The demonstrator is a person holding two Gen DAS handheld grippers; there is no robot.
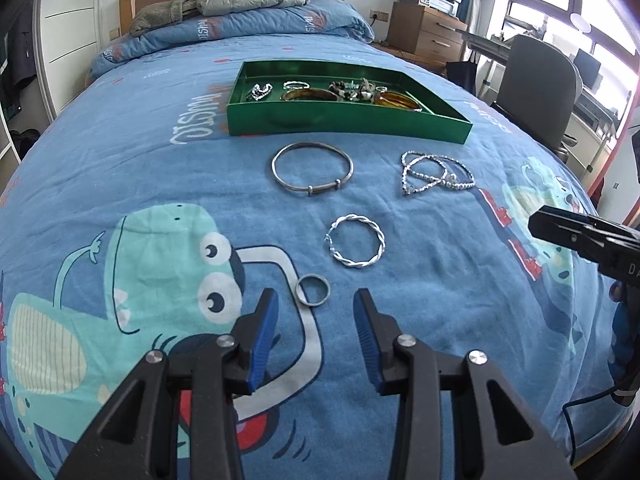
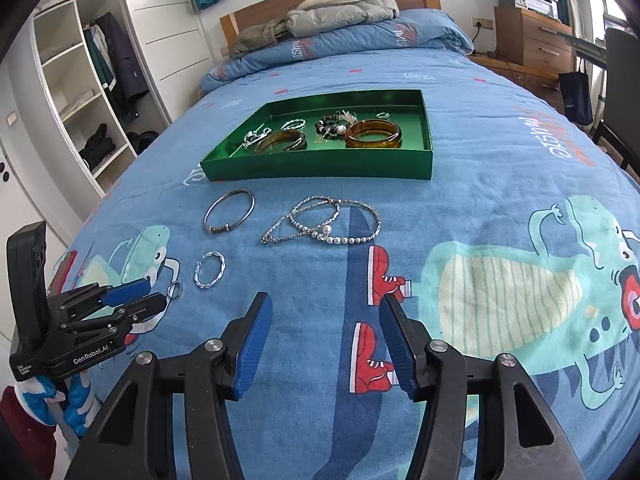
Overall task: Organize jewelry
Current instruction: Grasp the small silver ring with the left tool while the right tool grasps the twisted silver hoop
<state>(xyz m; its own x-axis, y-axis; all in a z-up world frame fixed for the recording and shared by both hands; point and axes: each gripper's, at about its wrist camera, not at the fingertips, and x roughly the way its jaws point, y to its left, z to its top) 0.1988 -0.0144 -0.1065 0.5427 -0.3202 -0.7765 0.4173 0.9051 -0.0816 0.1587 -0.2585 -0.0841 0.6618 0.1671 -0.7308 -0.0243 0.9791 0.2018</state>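
A green tray [image 1: 344, 122] [image 2: 320, 164] lies on the blue bedspread and holds amber bangles [image 2: 373, 134] and several small silver pieces. In front of it lie a plain silver bangle [image 1: 312, 170] [image 2: 229, 211], tangled beaded necklaces [image 1: 436, 174] [image 2: 324, 222], a twisted silver bracelet [image 1: 355, 246] [image 2: 209, 269] and a small silver ring [image 1: 312, 290] [image 2: 175, 290]. My left gripper [image 1: 316, 304] [image 2: 136, 298] is open and empty, its fingertips just short of the ring. My right gripper [image 2: 326, 312] is open and empty, low over the bedspread, near of the necklaces; in the left wrist view it [image 1: 568, 236] shows at the right edge.
A folded quilt and a grey jacket [image 2: 340, 10] lie at the head of the bed. A wardrobe with open shelves [image 2: 88, 80] stands left of the bed. A wooden drawer unit [image 1: 428, 30] and a desk chair [image 1: 540, 84] stand on the right.
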